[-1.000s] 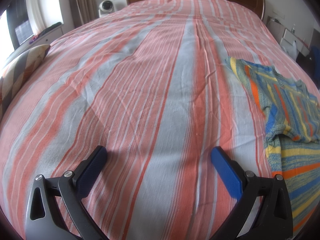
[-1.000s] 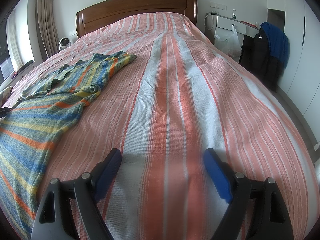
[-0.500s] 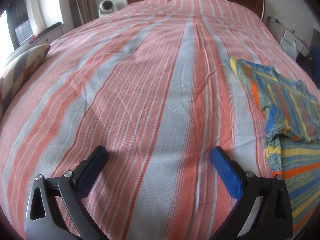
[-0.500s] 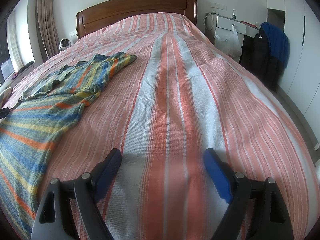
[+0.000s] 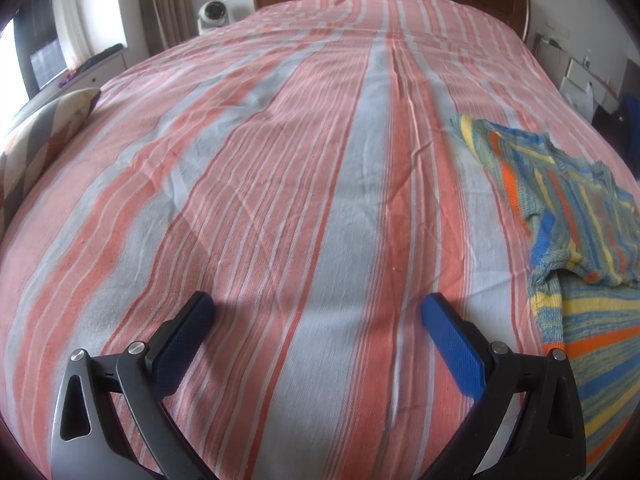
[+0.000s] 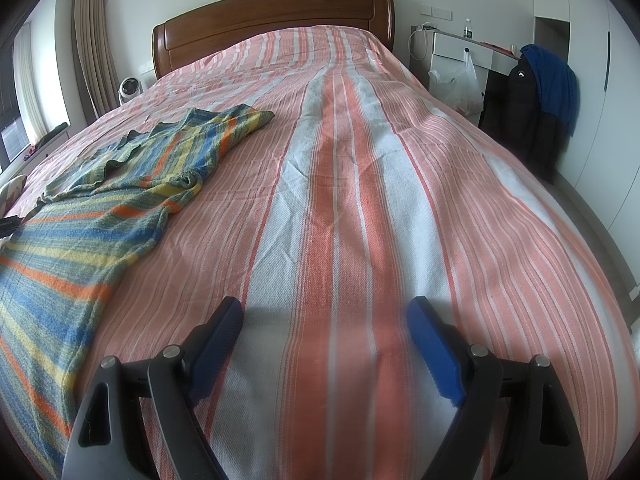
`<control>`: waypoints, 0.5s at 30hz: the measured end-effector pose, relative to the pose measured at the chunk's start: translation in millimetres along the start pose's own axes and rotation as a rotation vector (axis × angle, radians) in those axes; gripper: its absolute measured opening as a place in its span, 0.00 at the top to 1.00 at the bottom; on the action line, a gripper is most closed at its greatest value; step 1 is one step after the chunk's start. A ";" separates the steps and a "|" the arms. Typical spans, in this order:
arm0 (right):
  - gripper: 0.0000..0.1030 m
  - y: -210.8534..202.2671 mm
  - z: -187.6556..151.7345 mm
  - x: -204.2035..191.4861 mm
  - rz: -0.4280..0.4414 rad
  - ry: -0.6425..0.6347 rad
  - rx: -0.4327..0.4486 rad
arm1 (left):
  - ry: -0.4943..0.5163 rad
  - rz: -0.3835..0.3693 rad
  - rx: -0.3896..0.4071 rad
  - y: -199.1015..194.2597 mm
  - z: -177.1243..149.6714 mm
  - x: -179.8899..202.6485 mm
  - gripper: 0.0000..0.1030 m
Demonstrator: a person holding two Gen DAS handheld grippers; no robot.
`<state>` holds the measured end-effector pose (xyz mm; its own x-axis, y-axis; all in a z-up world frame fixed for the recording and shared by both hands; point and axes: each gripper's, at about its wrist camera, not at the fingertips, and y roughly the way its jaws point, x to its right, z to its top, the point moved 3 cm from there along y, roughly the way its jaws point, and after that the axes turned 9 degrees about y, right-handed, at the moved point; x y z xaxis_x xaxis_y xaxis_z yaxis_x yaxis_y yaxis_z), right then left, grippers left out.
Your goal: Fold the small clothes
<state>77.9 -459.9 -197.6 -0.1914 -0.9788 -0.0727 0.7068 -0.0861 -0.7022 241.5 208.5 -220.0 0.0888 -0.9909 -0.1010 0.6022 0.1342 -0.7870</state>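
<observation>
A small knitted top striped in blue, yellow, orange and green lies spread and partly rumpled on the bed. In the right wrist view it fills the left side; in the left wrist view the same top lies at the right edge. My left gripper stands open over bare bedspread, left of the top, nothing between its blue pads. My right gripper is open too, to the right of the top, over bare bedspread. Neither gripper touches the garment.
The bed wears a pink, red and pale blue striped cover, with a wooden headboard at the far end. A patterned cushion lies at the bed's left edge. To the right stand a white desk and dark jackets.
</observation>
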 end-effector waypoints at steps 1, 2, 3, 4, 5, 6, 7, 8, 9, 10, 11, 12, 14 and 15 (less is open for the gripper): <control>0.18 0.0 -0.2 0.0 0.000 0.000 0.000 | 0.000 0.001 0.000 -0.6 -0.1 0.5 0.00; 0.18 0.0 0.1 -0.1 0.001 0.001 0.000 | 0.001 0.002 -0.001 -1.0 0.2 1.6 0.00; 0.18 0.0 0.0 0.0 0.001 0.000 0.000 | 0.001 0.003 -0.002 -1.0 0.0 1.6 0.00; 0.18 0.0 -0.3 0.1 0.000 0.000 0.000 | 0.000 0.002 -0.003 -1.1 0.1 2.1 0.00; 0.18 0.0 0.0 -0.1 0.001 0.000 0.000 | -0.002 0.000 -0.003 -1.2 0.0 1.8 0.00; 0.18 0.0 -0.3 0.1 0.000 0.000 0.000 | -0.003 0.000 -0.006 -1.6 0.5 2.9 0.00; 0.18 0.0 -0.4 0.2 0.001 0.000 0.001 | -0.003 -0.001 -0.007 -0.8 -0.1 1.7 0.00; 0.18 0.0 -0.1 0.1 0.002 0.001 0.001 | -0.004 -0.003 -0.008 0.1 0.3 1.2 0.00; 0.18 0.0 -0.3 0.1 0.002 0.001 0.001 | -0.007 -0.005 -0.008 0.0 0.4 1.3 0.00; 0.18 0.0 -0.3 0.1 0.002 0.001 0.001 | -0.011 -0.008 -0.008 0.5 0.6 1.4 0.00; 0.18 0.0 -0.2 0.1 0.003 0.002 0.001 | -0.018 -0.011 -0.012 0.0 0.4 2.2 0.00; 0.18 0.0 -0.3 0.1 0.002 0.002 0.001 | -0.026 -0.013 -0.017 -0.8 -0.4 1.8 0.00; 0.18 0.0 -0.4 0.0 0.002 0.002 0.001 | -0.052 -0.018 -0.044 -4.0 -2.6 2.3 0.00; 0.18 0.1 -0.4 0.1 0.002 0.002 0.001 | -0.069 -0.023 -0.055 -4.7 -3.7 1.2 0.00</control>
<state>77.6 -459.9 -198.0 -0.1910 -0.9787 -0.0757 0.7081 -0.0840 -0.7011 235.9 206.7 -218.7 0.1311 -0.9905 -0.0418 0.5604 0.1088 -0.8210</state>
